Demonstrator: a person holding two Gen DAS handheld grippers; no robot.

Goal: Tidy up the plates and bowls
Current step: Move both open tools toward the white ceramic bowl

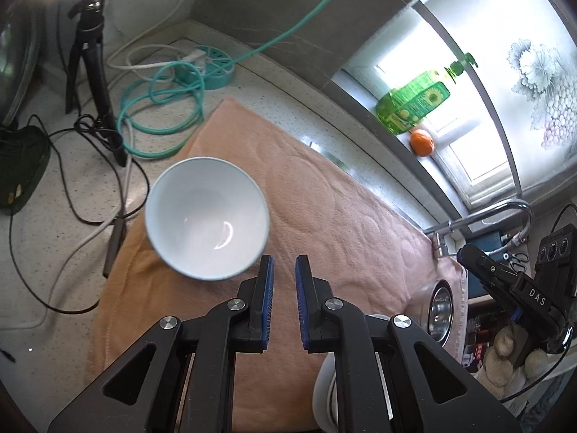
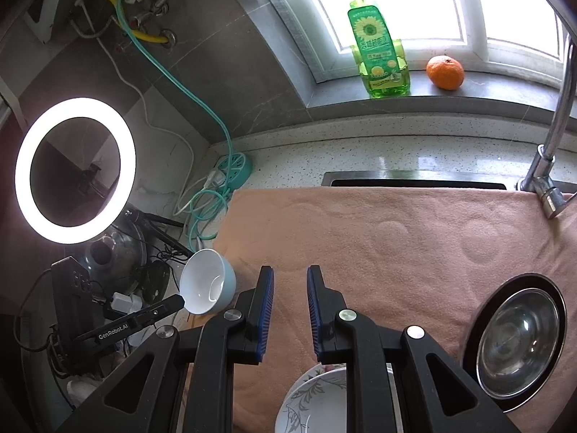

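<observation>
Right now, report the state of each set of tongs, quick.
Left tongs: closed, holding nothing; the bowl is beside them, not between them.
Right tongs: open by a narrow gap, holding nothing.

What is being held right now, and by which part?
Probably the blue bowl, pinched at its rim by the left tongs, judging by the right camera; the left camera leaves it unclear.

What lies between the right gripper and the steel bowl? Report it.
Right wrist view: from the right gripper, only bare peach towel, then the dark rim around the steel bowl.
</observation>
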